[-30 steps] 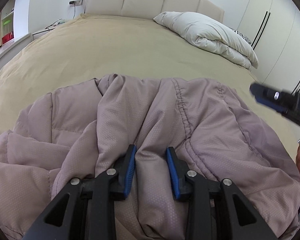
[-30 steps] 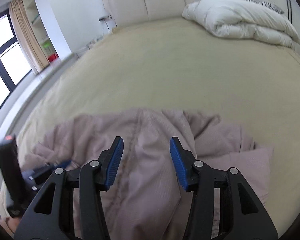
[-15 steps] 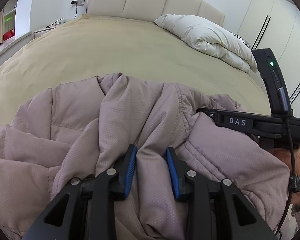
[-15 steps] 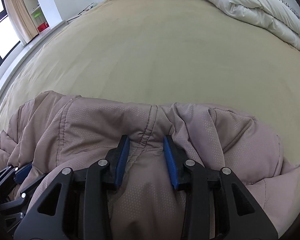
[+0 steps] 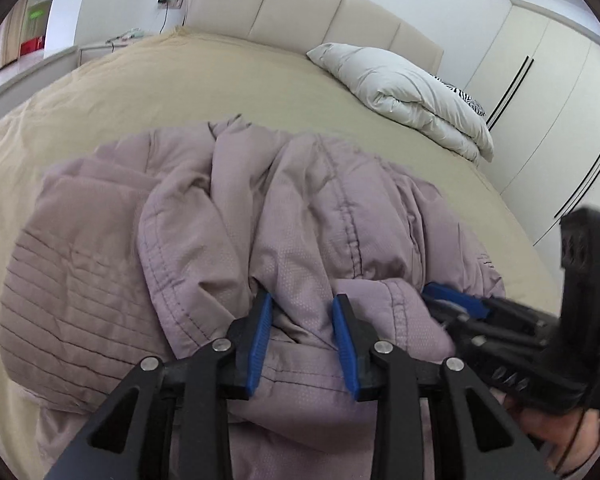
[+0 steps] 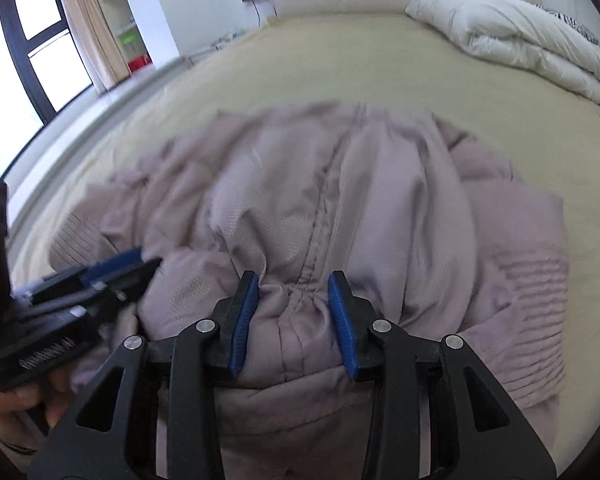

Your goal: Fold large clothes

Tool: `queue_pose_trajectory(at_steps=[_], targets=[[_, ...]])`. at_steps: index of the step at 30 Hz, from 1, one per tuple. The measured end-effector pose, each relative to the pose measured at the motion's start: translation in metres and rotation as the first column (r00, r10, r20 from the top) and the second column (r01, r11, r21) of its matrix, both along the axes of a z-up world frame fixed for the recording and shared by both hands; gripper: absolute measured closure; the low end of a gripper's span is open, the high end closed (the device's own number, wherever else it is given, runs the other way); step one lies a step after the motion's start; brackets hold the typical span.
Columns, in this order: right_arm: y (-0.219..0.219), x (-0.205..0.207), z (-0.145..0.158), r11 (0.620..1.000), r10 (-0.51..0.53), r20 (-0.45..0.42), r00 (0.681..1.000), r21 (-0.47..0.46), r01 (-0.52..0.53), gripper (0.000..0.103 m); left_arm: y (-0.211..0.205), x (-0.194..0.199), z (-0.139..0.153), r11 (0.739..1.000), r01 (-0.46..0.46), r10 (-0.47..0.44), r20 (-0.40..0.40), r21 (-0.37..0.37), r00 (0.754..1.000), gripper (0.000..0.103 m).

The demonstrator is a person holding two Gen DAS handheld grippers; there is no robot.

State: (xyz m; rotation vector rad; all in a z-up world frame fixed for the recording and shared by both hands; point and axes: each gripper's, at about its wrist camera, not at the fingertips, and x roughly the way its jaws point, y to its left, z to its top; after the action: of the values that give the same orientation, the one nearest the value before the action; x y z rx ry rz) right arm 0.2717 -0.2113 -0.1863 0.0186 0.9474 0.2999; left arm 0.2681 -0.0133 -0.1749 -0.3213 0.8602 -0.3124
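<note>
Mauve padded jacket [image 5: 308,216] lies bunched on the tan bedspread [image 5: 148,92], at the near end of the bed, with its quilted panels and stitched seams rumpled into thick folds and a ribbed hem or cuff spread flat at its left edge in the left wrist view. Left gripper [image 5: 303,330] sits low over the near side of the garment, its blue-padded jaws set narrowly with a ridge of the fabric pinched between them. Right gripper [image 6: 295,312] is just beside it, to its right, and its jaws likewise close on a gathered fold where a vertical seam [image 6: 320,216] puckers between the pads. In the right wrist view the far edge of the jacket is blurred, so its exact outline there is hard to read. Each tool shows in the other's camera: the right one at the right edge of the left view, with a small green light on its black body, and the left one at the left edge of the right view, held by a hand [image 6: 8,404]. At the far right of the bed a white folded duvet [image 5: 412,92] rests near the cream padded headboard [image 5: 300,16]. White wardrobe doors [image 5: 552,112] stand on the right, and a window [image 6: 16,80] with a beige curtain [image 6: 88,24] is on the left.
</note>
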Motion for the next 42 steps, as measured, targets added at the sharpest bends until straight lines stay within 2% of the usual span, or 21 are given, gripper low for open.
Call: queue_pose_trajectory(at_steps=[2, 4, 6, 10, 12, 14, 16, 18, 20, 22, 23, 24, 26, 28, 32, 35, 36, 39, 42], targets=[[0.003, -0.006, -0.013, 0.999, 0.015, 0.065, 0.998, -0.036, -0.013, 0.068, 0.0, 0.006, -0.005, 1.0, 0.009, -0.009, -0.026, -0.001, 1.0, 0.069], [0.006, -0.005, -0.008, 0.999, 0.012, 0.045, 0.999, -0.052, -0.009, 0.068, -0.002, 0.005, 0.002, 1.0, 0.015, -0.014, -0.033, 0.019, 0.999, 0.069], [0.003, -0.008, 0.009, 0.999, -0.021, 0.026, 0.999, -0.038, 0.022, 0.068, 0.002, -0.003, 0.014, 1.0, 0.002, -0.002, -0.02, -0.002, 1.0, 0.069], [0.006, -0.052, 0.045, 0.999, -0.031, 0.177, 0.984, -0.032, 0.037, 0.067, 0.006, -0.024, 0.025, 0.999, -0.024, 0.025, 0.03, -0.02, 0.999, 0.067], [0.011, -0.056, 0.031, 0.998, -0.012, 0.136, 0.991, -0.062, 0.021, 0.049, 0.001, -0.023, 0.014, 1.0, -0.013, 0.013, 0.004, 0.009, 1.0, 0.066], [0.014, -0.049, 0.008, 0.995, 0.01, 0.072, 0.997, -0.097, -0.003, 0.049, 0.0, -0.018, 0.008, 1.0, 0.002, -0.002, -0.019, 0.025, 1.0, 0.066], [0.011, -0.051, 0.011, 0.997, 0.006, 0.09, 0.996, -0.072, 0.0, 0.048, 0.001, -0.022, 0.015, 0.999, 0.003, -0.003, -0.013, 0.032, 1.0, 0.066], [0.003, -0.052, 0.02, 0.998, -0.046, 0.055, 0.997, -0.033, 0.048, 0.048, 0.007, -0.033, 0.028, 1.0, -0.01, 0.01, -0.001, 0.02, 1.0, 0.066], [-0.004, -0.068, 0.04, 0.995, -0.099, 0.106, 0.989, 0.02, 0.097, 0.048, 0.016, -0.055, 0.046, 1.0, -0.017, 0.017, 0.03, -0.003, 0.999, 0.06], [-0.011, -0.1, 0.066, 0.993, -0.111, 0.215, 0.97, 0.064, 0.1, 0.048, 0.031, -0.086, 0.066, 0.999, -0.028, 0.03, 0.092, -0.018, 0.995, 0.042], [-0.012, -0.117, 0.077, 0.993, -0.107, 0.257, 0.96, 0.082, 0.089, 0.041, 0.041, -0.105, 0.076, 0.999, -0.047, 0.049, 0.117, -0.018, 0.992, 0.038], [-0.015, -0.132, 0.089, 0.992, -0.103, 0.292, 0.951, 0.095, 0.078, 0.03, 0.052, -0.126, 0.084, 0.998, -0.063, 0.066, 0.139, -0.024, 0.988, 0.031], [-0.026, -0.171, 0.104, 0.99, -0.104, 0.346, 0.932, 0.121, 0.066, 0.023, 0.078, -0.168, 0.096, 0.996, -0.085, 0.09, 0.17, -0.034, 0.981, 0.026], [-0.04, -0.208, 0.113, 0.987, -0.114, 0.367, 0.923, 0.145, 0.064, 0.021, 0.105, -0.21, 0.103, 0.993, -0.119, 0.12, 0.174, -0.018, 0.977, 0.023], [-0.073, -0.273, 0.119, 0.981, -0.102, 0.31, 0.945, 0.19, 0.044, 0.02, 0.148, -0.283, 0.109, 0.985, -0.165, 0.156, 0.152, 0.05, 0.976, 0.023], [-0.102, -0.317, 0.112, 0.984, -0.095, 0.233, 0.968, 0.172, 0.055, 0.02, 0.161, -0.325, 0.105, 0.976, -0.154, 0.136, 0.119, 0.154, 0.983, 0.023], [-0.109, -0.329, 0.109, 0.985, -0.083, 0.208, 0.975, 0.163, 0.049, 0.02, 0.163, -0.335, 0.1, 0.977, -0.135, 0.119, 0.1, 0.168, 0.988, 0.023], [-0.131, -0.364, 0.099, 0.989, -0.082, 0.164, 0.983, 0.138, 0.059, 0.02, 0.157, -0.365, 0.072, 0.987, -0.053, 0.054, -0.006, 0.15, 0.999, 0.023], [-0.155, -0.391, 0.083, 0.981, -0.12, 0.102, 0.988, 0.162, 0.103, 0.02, 0.139, -0.386, 0.029, 0.995, 0.049, -0.036, -0.146, 0.089, 0.989, 0.023]])
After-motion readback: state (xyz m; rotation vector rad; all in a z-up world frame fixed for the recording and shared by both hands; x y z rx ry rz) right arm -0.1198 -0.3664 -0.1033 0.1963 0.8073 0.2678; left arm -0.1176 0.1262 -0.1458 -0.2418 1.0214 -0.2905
